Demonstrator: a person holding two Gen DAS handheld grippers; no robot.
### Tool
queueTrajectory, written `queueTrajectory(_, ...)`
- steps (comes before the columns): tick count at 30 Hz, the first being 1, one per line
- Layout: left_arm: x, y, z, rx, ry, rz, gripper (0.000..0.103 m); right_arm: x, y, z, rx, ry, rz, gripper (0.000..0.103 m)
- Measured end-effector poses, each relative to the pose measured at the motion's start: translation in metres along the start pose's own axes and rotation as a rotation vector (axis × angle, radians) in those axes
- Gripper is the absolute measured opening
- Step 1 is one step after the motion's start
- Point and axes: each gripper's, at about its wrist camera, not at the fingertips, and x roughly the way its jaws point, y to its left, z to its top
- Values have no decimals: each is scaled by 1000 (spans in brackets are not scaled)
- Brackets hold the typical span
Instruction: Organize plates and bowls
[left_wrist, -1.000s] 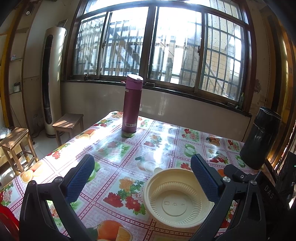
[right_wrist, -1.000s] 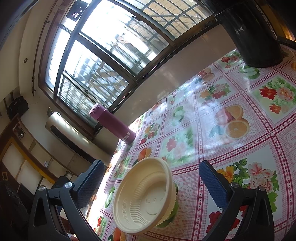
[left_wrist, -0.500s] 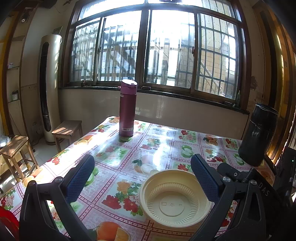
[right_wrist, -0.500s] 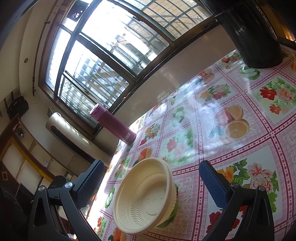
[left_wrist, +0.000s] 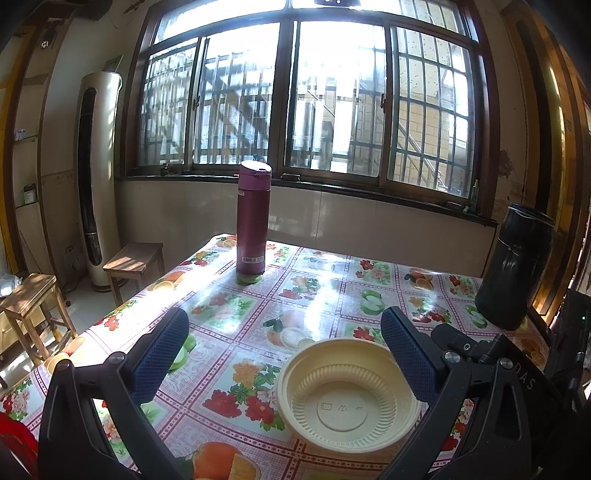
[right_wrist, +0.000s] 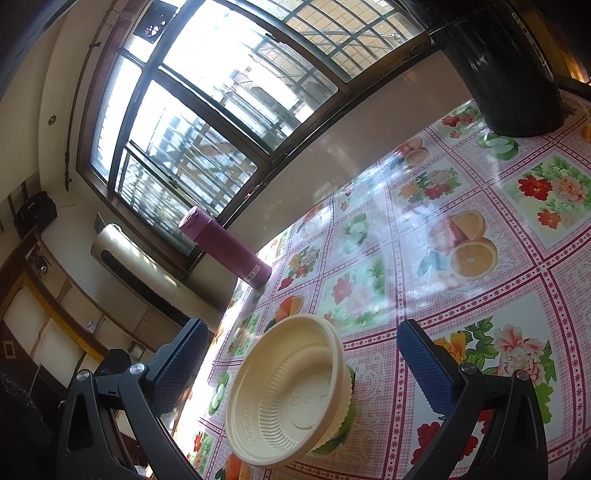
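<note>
I am holding my left gripper (left_wrist: 284, 354) spread wide over the flowered table (left_wrist: 229, 306), gripping nothing, and my right gripper (right_wrist: 301, 358) is gaping likewise. The cream bowl (left_wrist: 347, 395) is sitting upright on the cloth between the fingers (a purple flask (left_wrist: 253, 218) is standing well beyond).

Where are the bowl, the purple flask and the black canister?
bowl (left_wrist: 341, 408), left wrist view, on its flat inner base.
purple flask (left_wrist: 252, 225), left wrist view, mid-body.
black canister (left_wrist: 515, 267), left wrist view, on its side wall.
</note>
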Motion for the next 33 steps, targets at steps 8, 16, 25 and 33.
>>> queueTrajectory(8, -1, -2, 0, 6, -3, -3, 103, 0, 0, -1, 1, 1, 1, 103)
queueTrajectory(16, 1, -3, -1, 3, 8, -11, 103, 1, -1, 0, 0, 2, 2, 103)
queueTrajectory(25, 31, 7, -14, -51, 165, -46, 103, -4, 16, -4, -126, -56, -145, 103)
queueTrajectory(33, 35, 9, -19, -56, 187, -38, 103, -15, 33, -5, -264, -172, -432, 103)
